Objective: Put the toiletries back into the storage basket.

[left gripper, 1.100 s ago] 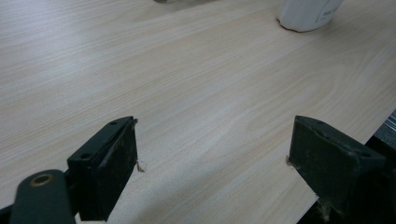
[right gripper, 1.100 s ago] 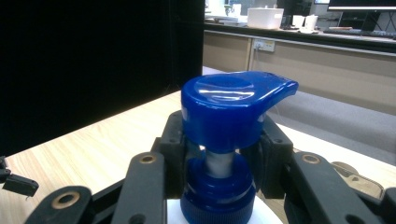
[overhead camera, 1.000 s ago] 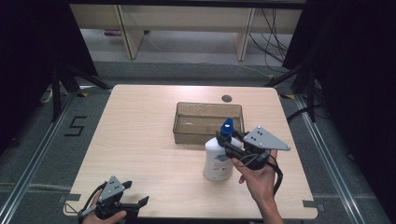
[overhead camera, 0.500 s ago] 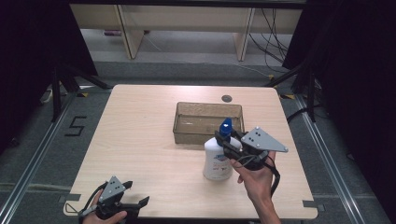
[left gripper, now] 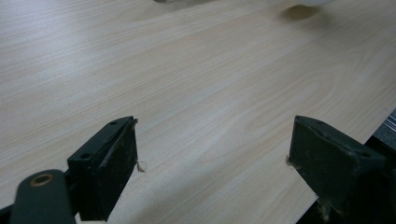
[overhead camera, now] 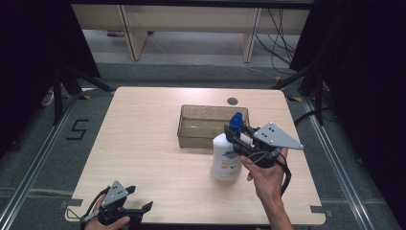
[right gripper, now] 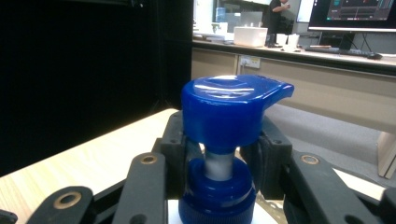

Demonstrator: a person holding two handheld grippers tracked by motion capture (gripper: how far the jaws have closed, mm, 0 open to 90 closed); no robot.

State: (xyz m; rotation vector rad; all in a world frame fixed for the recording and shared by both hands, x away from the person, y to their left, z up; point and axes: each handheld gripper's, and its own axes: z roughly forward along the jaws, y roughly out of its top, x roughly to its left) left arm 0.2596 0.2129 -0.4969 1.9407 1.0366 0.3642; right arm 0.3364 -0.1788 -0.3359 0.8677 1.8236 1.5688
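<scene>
Black left tongs (overhead camera: 143, 207) gape wide, idle at the counter's (overhead camera: 143, 143) near-left corner. Right tongs (right gripper: 219, 163) clamp the pump bottle's (overhead camera: 226, 160) blue neck, right of centre, before the tray (overhead camera: 191, 134). Gripped so high, it could swing or slip when lifted.

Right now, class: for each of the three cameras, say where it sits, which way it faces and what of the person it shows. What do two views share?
High view: above the near edge, looking forward and down on the table; both hands with their tongs.
Left gripper view: on the left tongs, open, looking low across bare tabletop.
Right gripper view: on the right tongs, shut on the pump bottle, facing the room beyond.
Shared: high and right views show the bottle.
</scene>
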